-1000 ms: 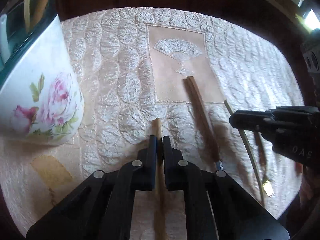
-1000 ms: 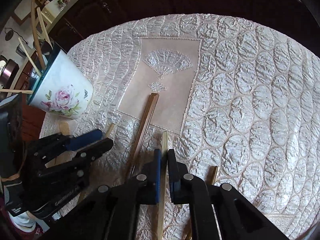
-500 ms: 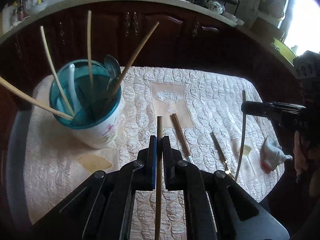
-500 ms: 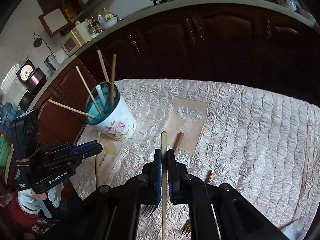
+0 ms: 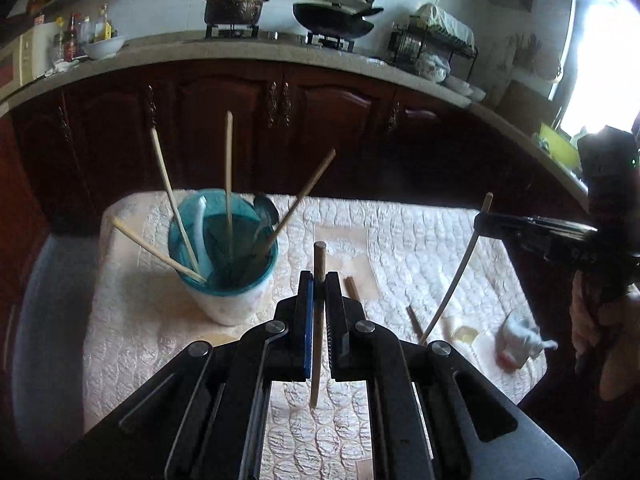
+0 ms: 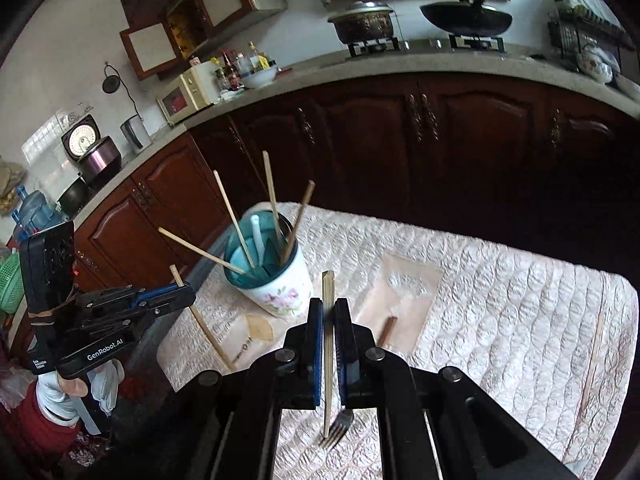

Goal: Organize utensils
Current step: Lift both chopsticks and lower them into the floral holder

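Note:
A floral cup with a teal inside (image 5: pixel 224 256) (image 6: pixel 276 280) stands on the quilted table and holds several chopsticks, a white spoon and a metal spoon. My left gripper (image 5: pixel 319 280) is shut on a brown wooden chopstick (image 5: pixel 318 320), held upright above the table, right of the cup. It also shows in the right wrist view (image 6: pixel 188 296). My right gripper (image 6: pixel 329 306) is shut on a pale bamboo chopstick (image 6: pixel 328 344), lifted over the table; it appears in the left wrist view (image 5: pixel 480 220) with that chopstick (image 5: pixel 452 288).
A brown-handled utensil (image 5: pixel 354 290) (image 6: pixel 386 330), a fork (image 6: pixel 336 428) and a thin stick (image 6: pixel 594 356) at the right edge lie on the quilted cloth (image 5: pixel 420 240). A crumpled white tissue (image 5: pixel 518 338) lies near the right edge. Dark cabinets (image 6: pixel 400 140) stand behind.
Both grippers rose well above the table, each carrying its chopstick. The views tilted up from the cloth to show the cup from above and the kitchen counter.

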A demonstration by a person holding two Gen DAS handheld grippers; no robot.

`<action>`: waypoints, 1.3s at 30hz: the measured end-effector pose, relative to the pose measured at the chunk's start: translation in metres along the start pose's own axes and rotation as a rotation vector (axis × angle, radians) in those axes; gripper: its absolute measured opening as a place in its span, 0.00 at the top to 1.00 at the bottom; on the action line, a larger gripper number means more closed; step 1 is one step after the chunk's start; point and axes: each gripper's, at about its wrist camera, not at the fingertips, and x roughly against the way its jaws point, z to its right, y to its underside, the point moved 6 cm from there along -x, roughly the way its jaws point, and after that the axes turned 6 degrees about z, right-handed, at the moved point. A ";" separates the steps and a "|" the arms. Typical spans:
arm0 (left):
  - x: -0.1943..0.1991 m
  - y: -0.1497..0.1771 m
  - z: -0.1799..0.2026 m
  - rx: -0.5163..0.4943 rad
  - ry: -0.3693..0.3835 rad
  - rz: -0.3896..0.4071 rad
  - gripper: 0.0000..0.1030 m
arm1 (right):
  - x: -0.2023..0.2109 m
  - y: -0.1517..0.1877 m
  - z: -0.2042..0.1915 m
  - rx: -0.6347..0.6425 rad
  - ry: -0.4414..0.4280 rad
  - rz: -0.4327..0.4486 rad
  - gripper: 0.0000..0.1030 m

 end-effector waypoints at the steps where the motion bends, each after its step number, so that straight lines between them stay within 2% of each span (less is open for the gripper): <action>1: 0.007 -0.007 -0.002 0.001 -0.002 0.014 0.96 | 0.002 -0.006 -0.004 0.007 -0.005 0.011 0.95; 5: 0.029 -0.035 -0.012 0.025 0.002 0.068 0.96 | 0.010 -0.028 -0.018 0.026 -0.021 0.049 0.95; 11: 0.054 -0.085 -0.028 0.033 -0.035 0.161 0.96 | 0.008 -0.062 -0.039 0.049 -0.044 0.093 0.95; 16: 0.061 -0.121 -0.044 0.033 -0.083 0.223 0.96 | -0.001 -0.093 -0.058 0.061 -0.062 0.125 0.95; 20: 0.052 -0.135 -0.057 0.037 -0.129 0.241 0.96 | -0.015 -0.115 -0.073 0.061 -0.066 0.150 0.95; 24: 0.035 -0.135 -0.068 0.025 -0.177 0.226 0.96 | -0.037 -0.132 -0.087 0.075 -0.051 0.166 0.95; 30: 0.001 -0.118 -0.081 0.032 -0.216 0.177 0.96 | -0.078 -0.145 -0.096 0.076 -0.039 0.159 0.95; 35: -0.027 -0.100 -0.087 0.022 -0.257 0.139 0.96 | -0.118 -0.138 -0.094 0.059 -0.041 0.110 0.95; 39: -0.046 -0.086 -0.093 0.034 -0.258 0.100 0.96 | -0.149 -0.118 -0.085 0.028 -0.038 0.048 0.95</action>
